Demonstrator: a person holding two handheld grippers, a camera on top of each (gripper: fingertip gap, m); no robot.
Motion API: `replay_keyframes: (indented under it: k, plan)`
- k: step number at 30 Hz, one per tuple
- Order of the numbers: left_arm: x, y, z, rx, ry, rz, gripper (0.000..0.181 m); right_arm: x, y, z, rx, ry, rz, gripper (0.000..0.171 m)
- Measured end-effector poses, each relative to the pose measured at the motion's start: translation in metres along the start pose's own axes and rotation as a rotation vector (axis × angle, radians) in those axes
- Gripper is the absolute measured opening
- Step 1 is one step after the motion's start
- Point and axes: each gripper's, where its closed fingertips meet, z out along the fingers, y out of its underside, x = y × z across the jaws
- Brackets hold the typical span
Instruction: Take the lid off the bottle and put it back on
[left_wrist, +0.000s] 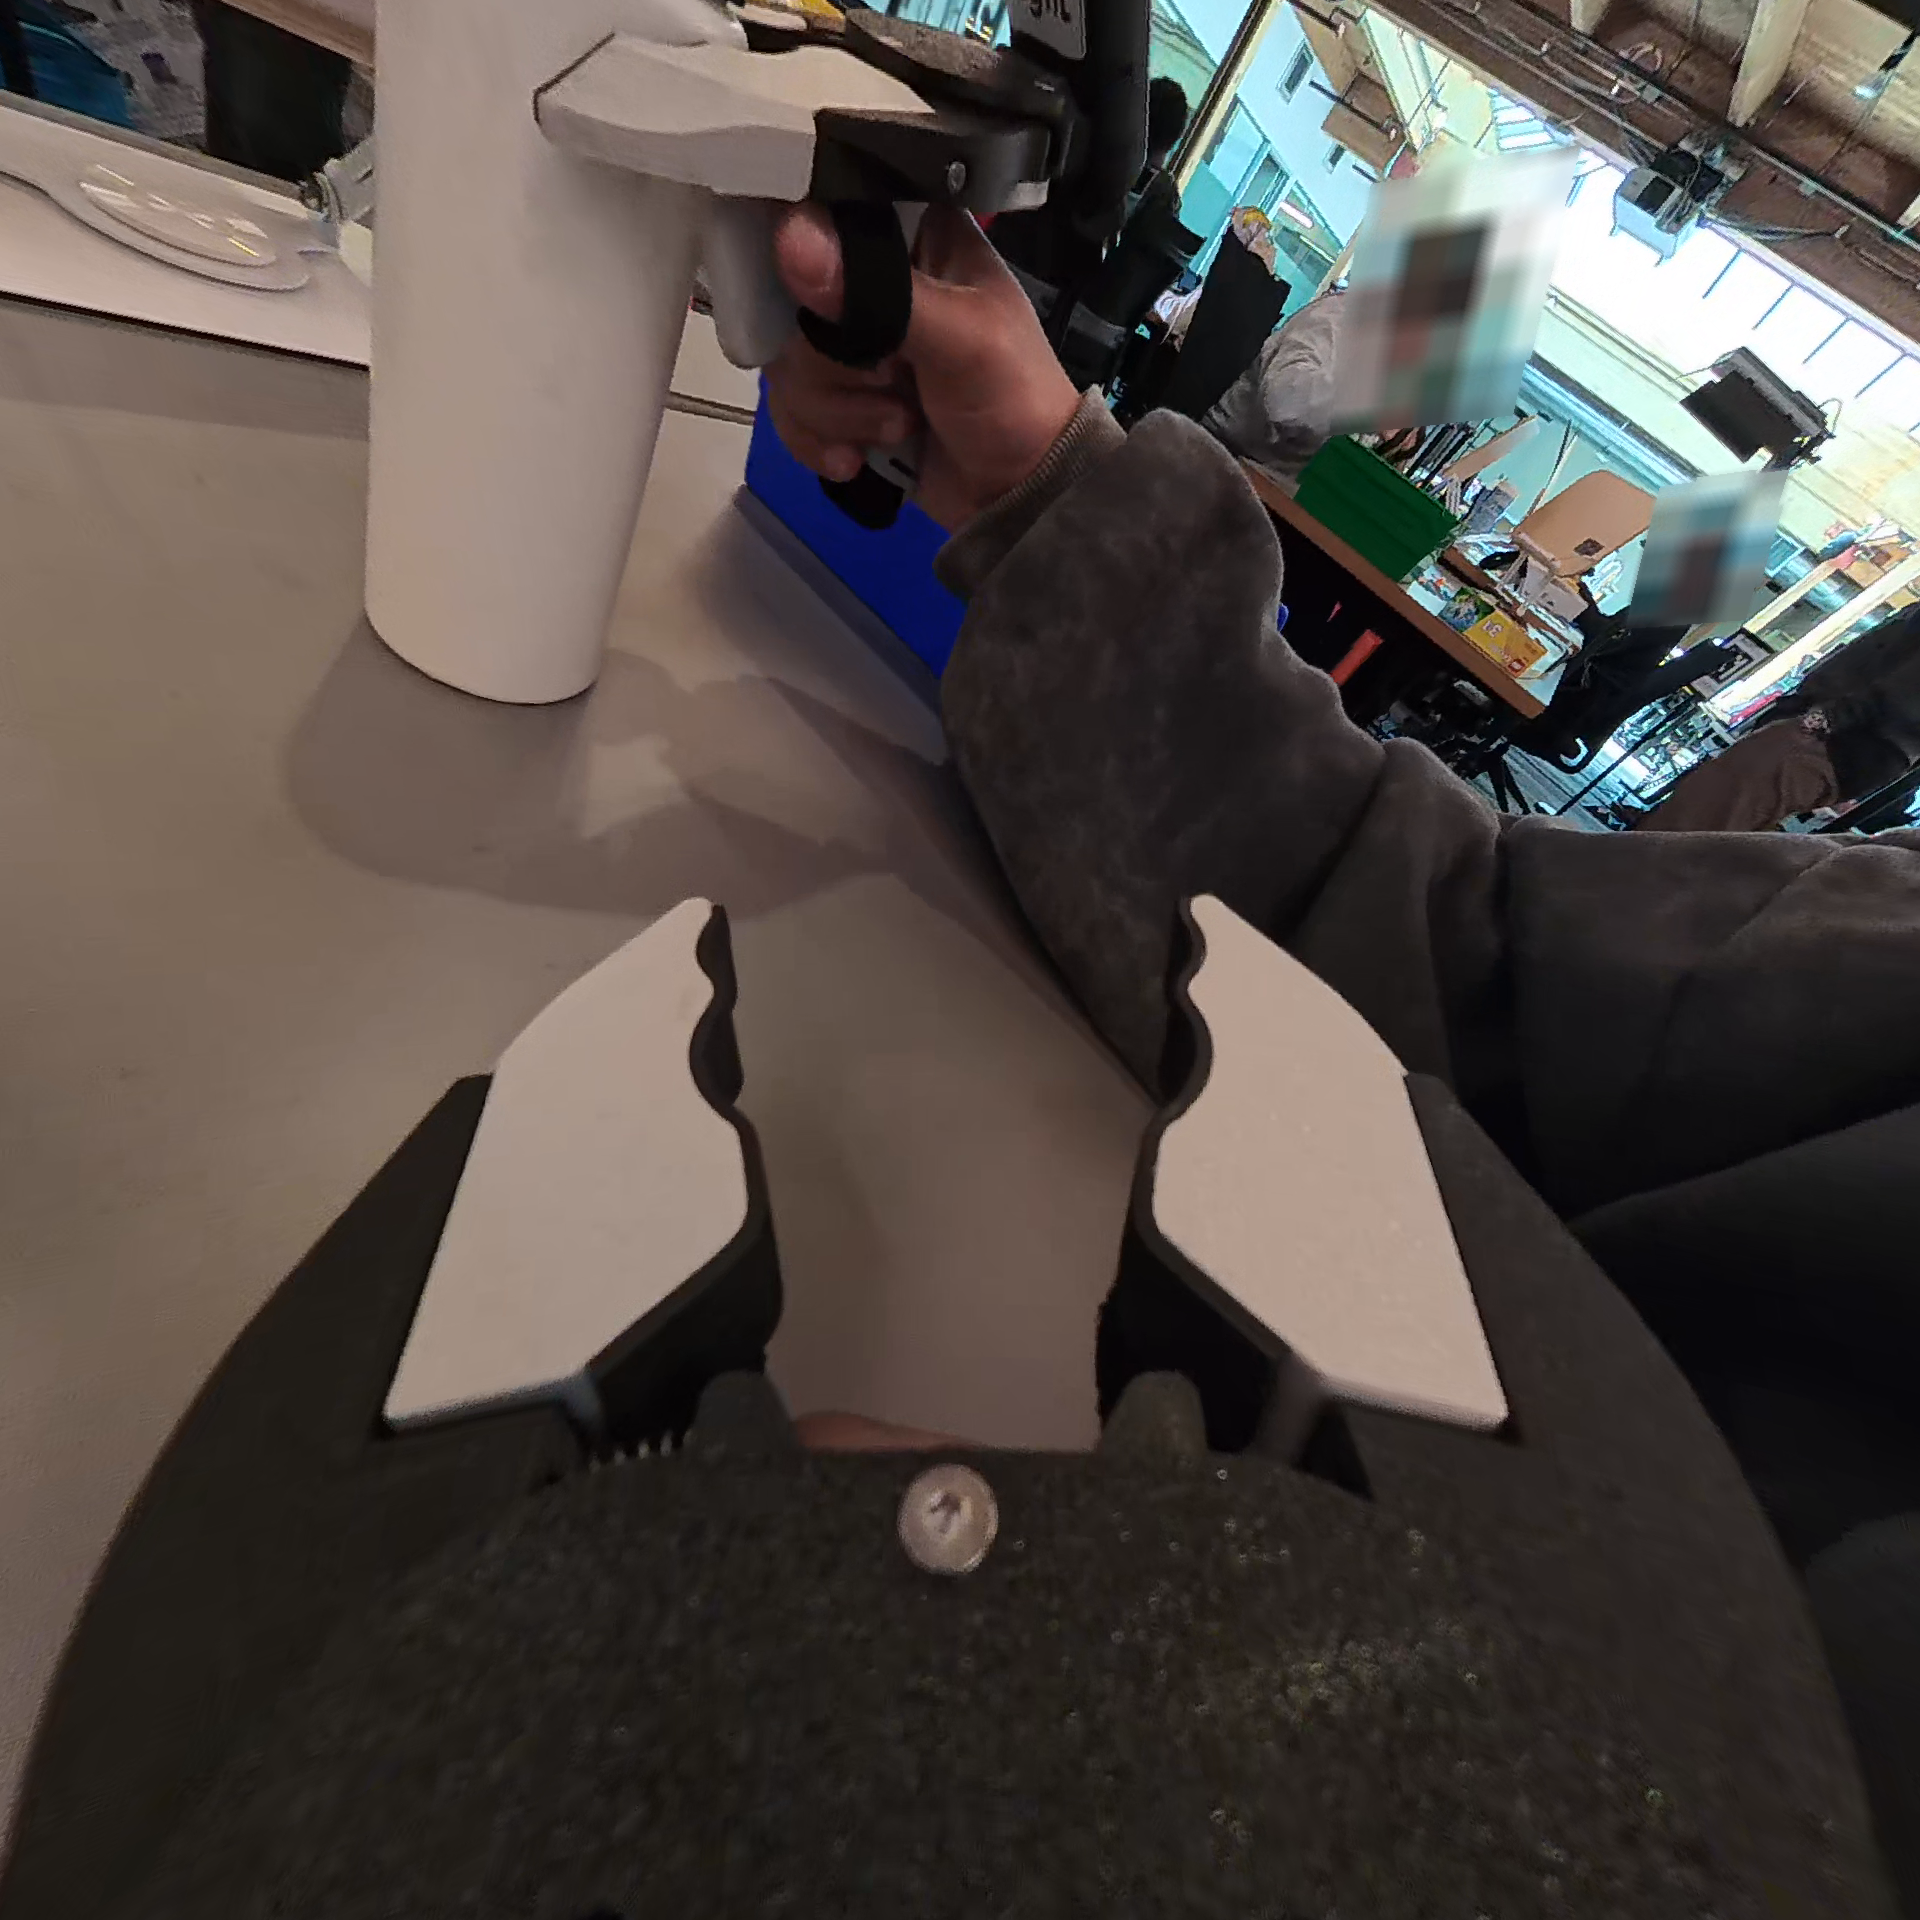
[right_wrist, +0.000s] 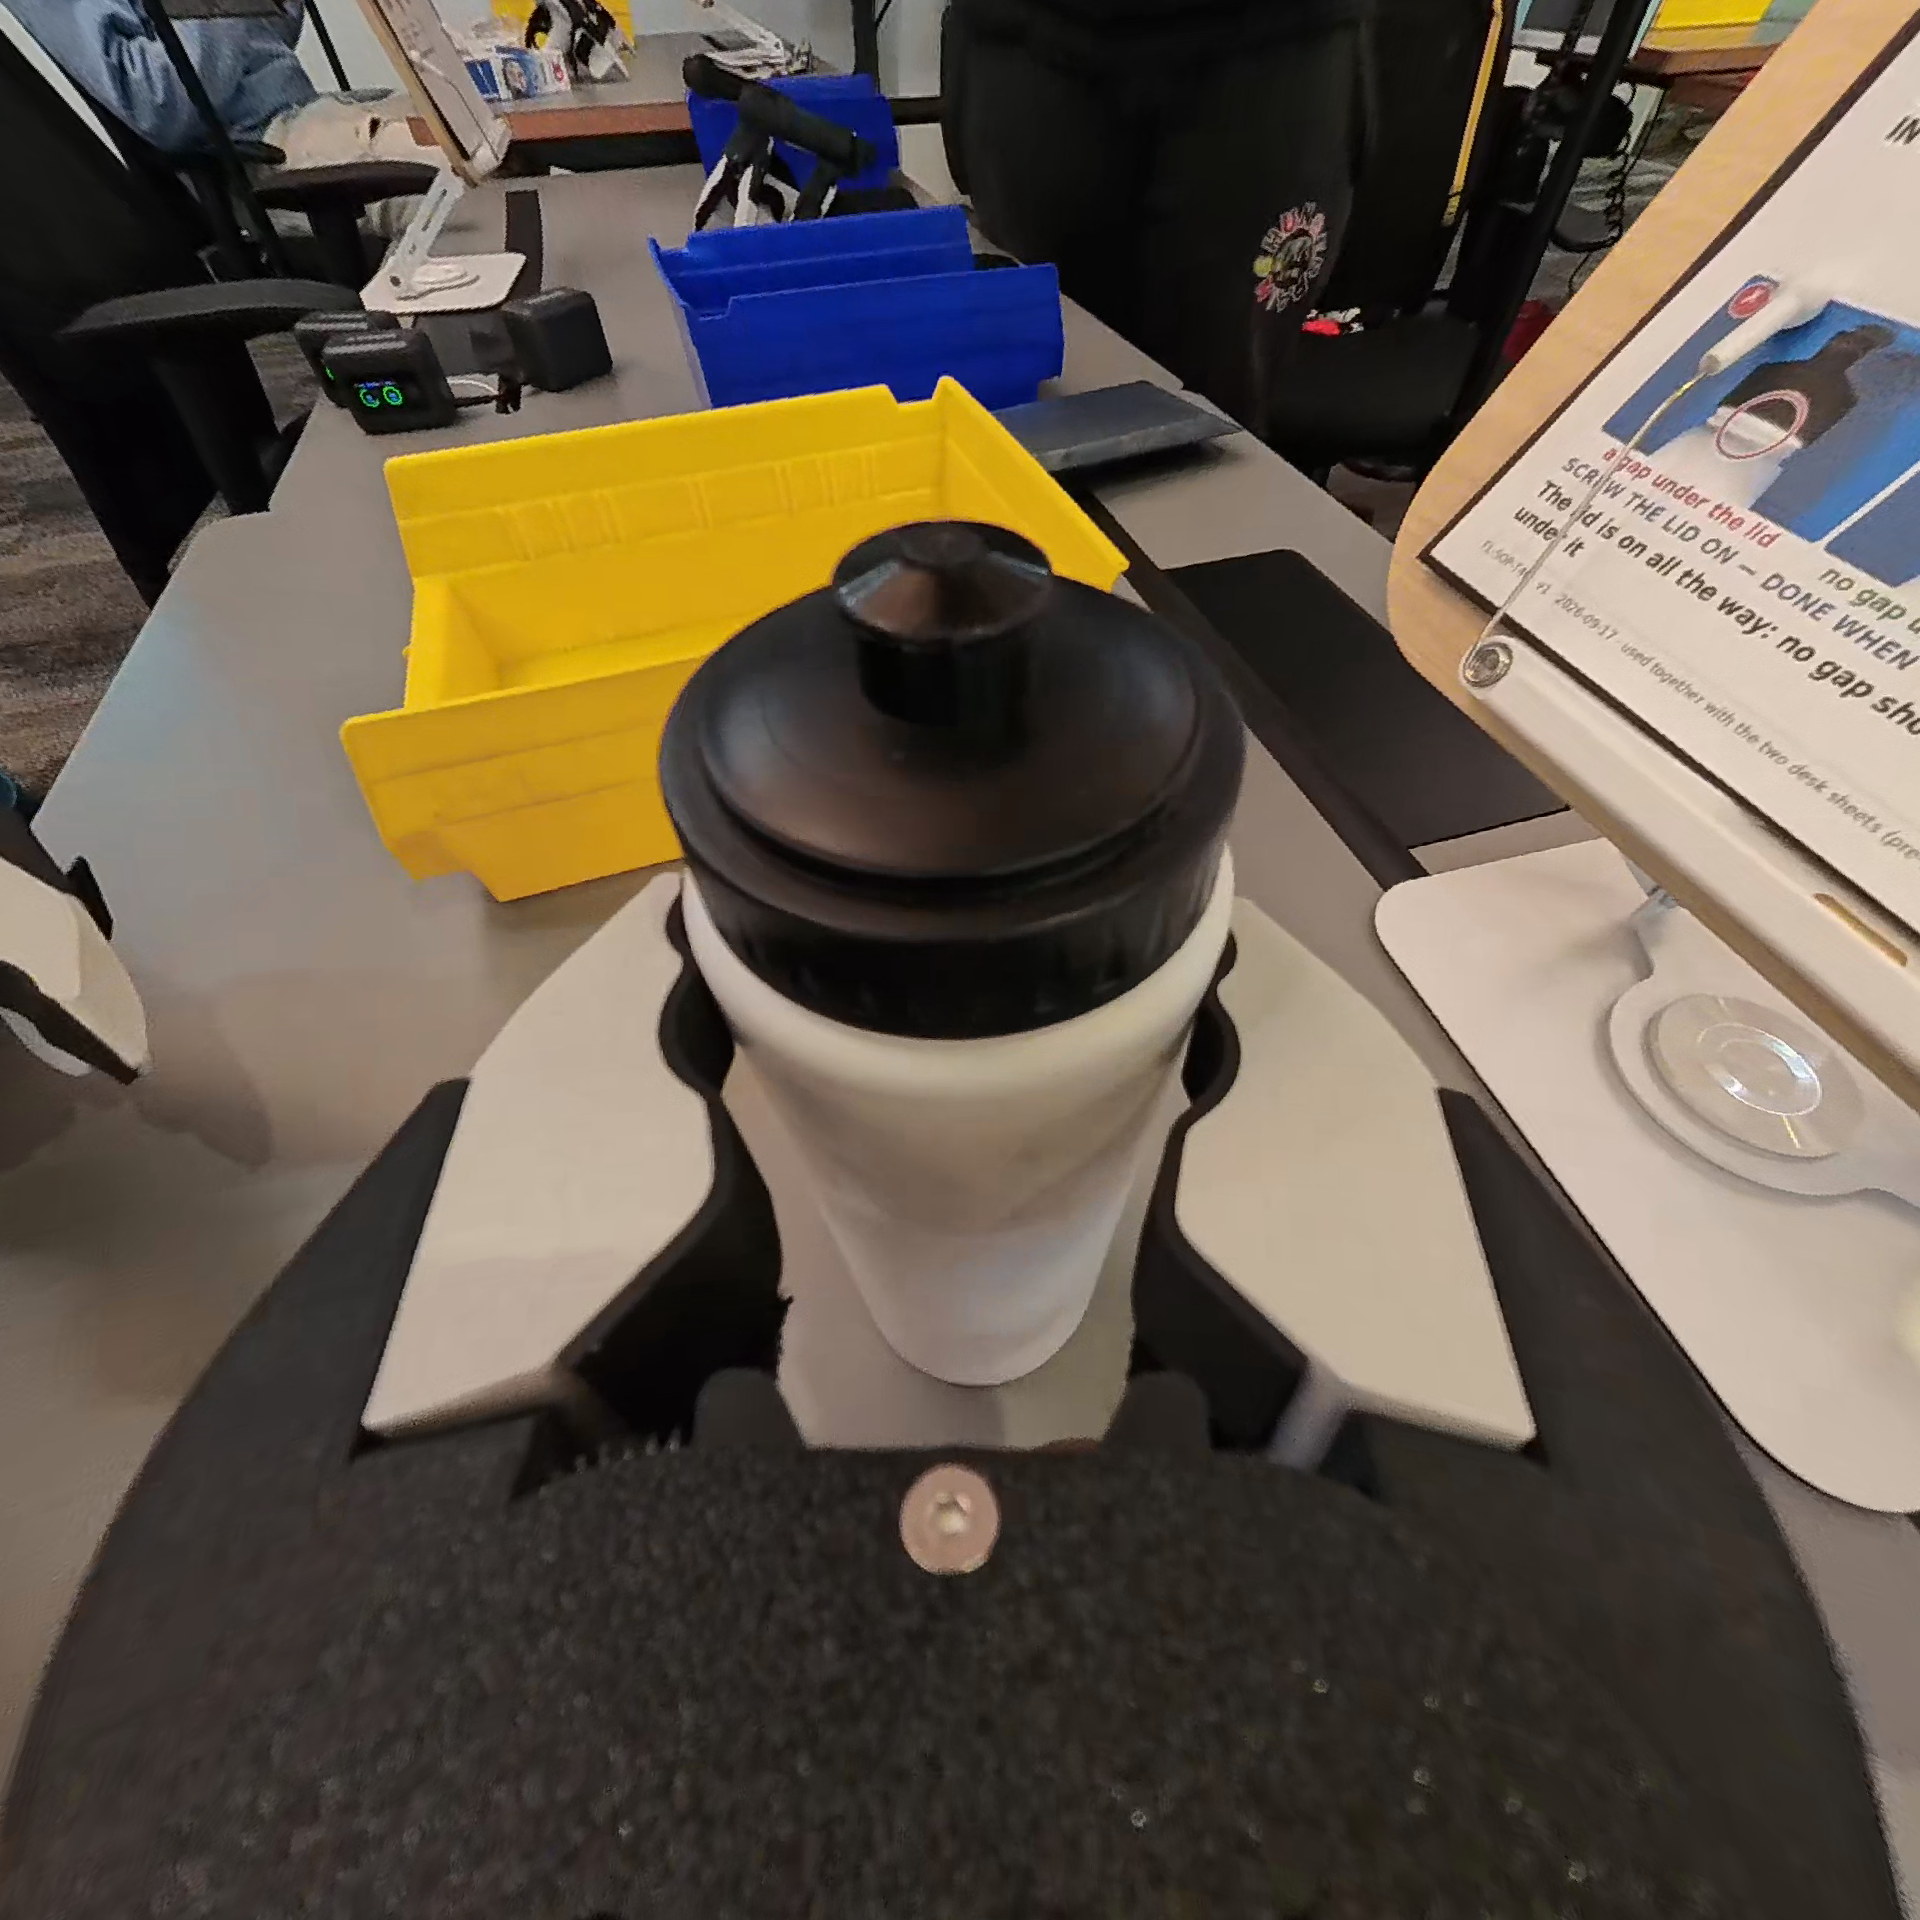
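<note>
Currently, the bottle (right_wrist: 966, 1174) is standing upright on the grey table (right_wrist: 260, 1039), occupying the centre of the right wrist view. Its body is plain white and cylindrical, narrowing at a shoulder just under the lid (right_wrist: 951, 790). That lid is black, domed, ribbed around its skirt, and is carrying a black pull spout on top; it is sitting on the bottle, tight against the white collar.

Going left to right in the left wrist view: the bottle's white body (left_wrist: 520, 416) is showing at upper left, the right gripper (left_wrist: 675, 197) is clamping it from the right, and a hand (left_wrist: 914, 384) in a grey sleeve is working the trigger. Lower centre, the left gripper (left_wrist: 951, 1008) is hanging over bare table (left_wrist: 208, 935), fingers spread apart and grasping nothing.

In the right wrist view, the yellow bin (right_wrist: 675, 644) is lying behind the bottle at left of centre, blue bins (right_wrist: 862, 312) farther back, and an instruction sheet on a stand (right_wrist: 1714, 520) is filling the right edge. The right gripper (right_wrist: 956, 1039) is closing its white fingers (right_wrist: 582, 1164) on the bottle's shoulder.
</note>
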Motion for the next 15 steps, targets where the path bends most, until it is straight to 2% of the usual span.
replay_keyframes:
  k: [10, 13, 15]
  plan:
    - [0.011, -0.004, 0.002, 0.002, 0.055, 0.073, 0.081, 0.001, -0.001, 0.001, 0.048, 0.004, 0.003, 0.088]
    - [0.024, -0.034, -0.001, 0.041, 0.165, 0.162, 0.079, 0.001, -0.001, 0.001, 0.057, 0.003, 0.004, 0.088]
    - [0.022, -0.069, -0.002, 0.088, 0.163, 0.239, 0.081, 0.001, -0.001, 0.001, 0.055, 0.003, 0.003, 0.088]
